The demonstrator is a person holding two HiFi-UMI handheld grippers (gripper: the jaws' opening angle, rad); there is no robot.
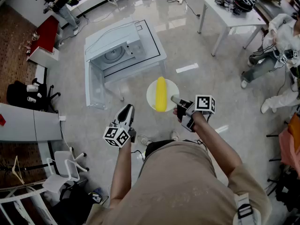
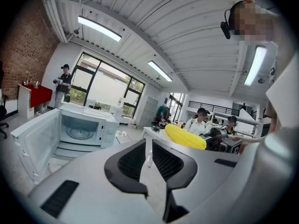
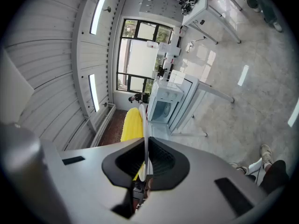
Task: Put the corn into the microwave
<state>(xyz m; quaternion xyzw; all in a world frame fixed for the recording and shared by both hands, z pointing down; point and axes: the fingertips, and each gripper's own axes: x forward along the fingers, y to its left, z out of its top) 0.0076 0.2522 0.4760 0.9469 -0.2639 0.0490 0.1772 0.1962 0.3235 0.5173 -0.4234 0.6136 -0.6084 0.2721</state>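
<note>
A yellow corn cob point(image 1: 161, 93) lies on a round white plate point(image 1: 171, 86) held in the air. My right gripper point(image 1: 175, 100) is shut on the plate's near rim; in the right gripper view the plate point(image 3: 143, 118) stands edge-on between the pads, with the corn point(image 3: 132, 122) on its left. The white microwave point(image 1: 117, 50) sits on a low white table point(image 1: 157, 55) ahead, its door point(image 1: 95, 86) swung open to the left and its turntable in view. My left gripper point(image 1: 127, 109) hangs left of the plate, its jaws a narrow gap apart and empty. Its view shows the microwave point(image 2: 84, 127) and corn point(image 2: 184, 136).
A second white table point(image 1: 229, 15) with cables and gear stands at the back right. One person stands by a red cabinet point(image 1: 44, 34) at the far left, and others sit at the right edge. Office chairs point(image 1: 33, 93) and a desk line the left side.
</note>
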